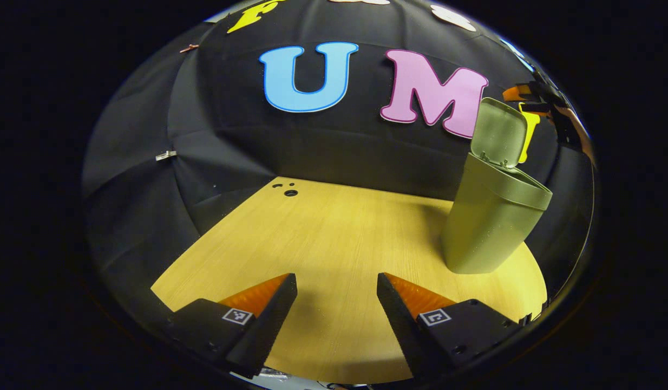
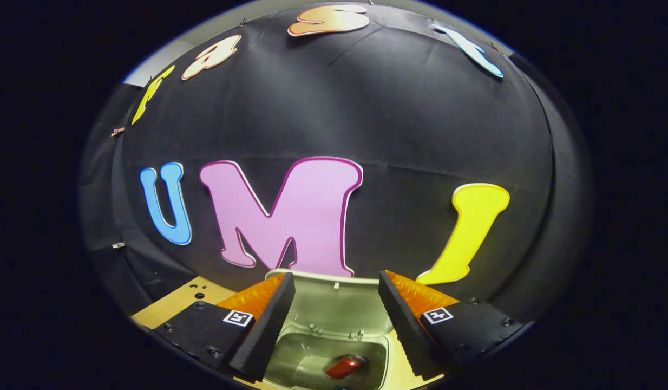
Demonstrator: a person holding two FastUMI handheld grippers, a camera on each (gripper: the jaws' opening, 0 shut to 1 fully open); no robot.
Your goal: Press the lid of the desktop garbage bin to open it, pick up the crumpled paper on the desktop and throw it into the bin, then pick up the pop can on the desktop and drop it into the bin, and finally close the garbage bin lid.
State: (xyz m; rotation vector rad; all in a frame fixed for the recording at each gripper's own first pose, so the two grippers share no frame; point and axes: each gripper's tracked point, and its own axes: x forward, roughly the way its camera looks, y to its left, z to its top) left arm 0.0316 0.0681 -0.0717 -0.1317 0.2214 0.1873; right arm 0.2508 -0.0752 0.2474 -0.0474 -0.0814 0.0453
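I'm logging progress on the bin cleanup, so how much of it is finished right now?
Done: the green bin's lid stands open, and the red pop can lies inside the bin. I cannot see the crumpled paper. In hand: nothing; the right tongs hover open above the bin, and the left tongs are open over the table. Left: closing the lid.

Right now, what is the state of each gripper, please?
Left gripper: open, holding nothing, above the table.
Right gripper: open, holding nothing, above the open bin, where the can lies.

Left gripper view low over table (image 1: 323,238); right above bin (image 2: 334,346) (shared).
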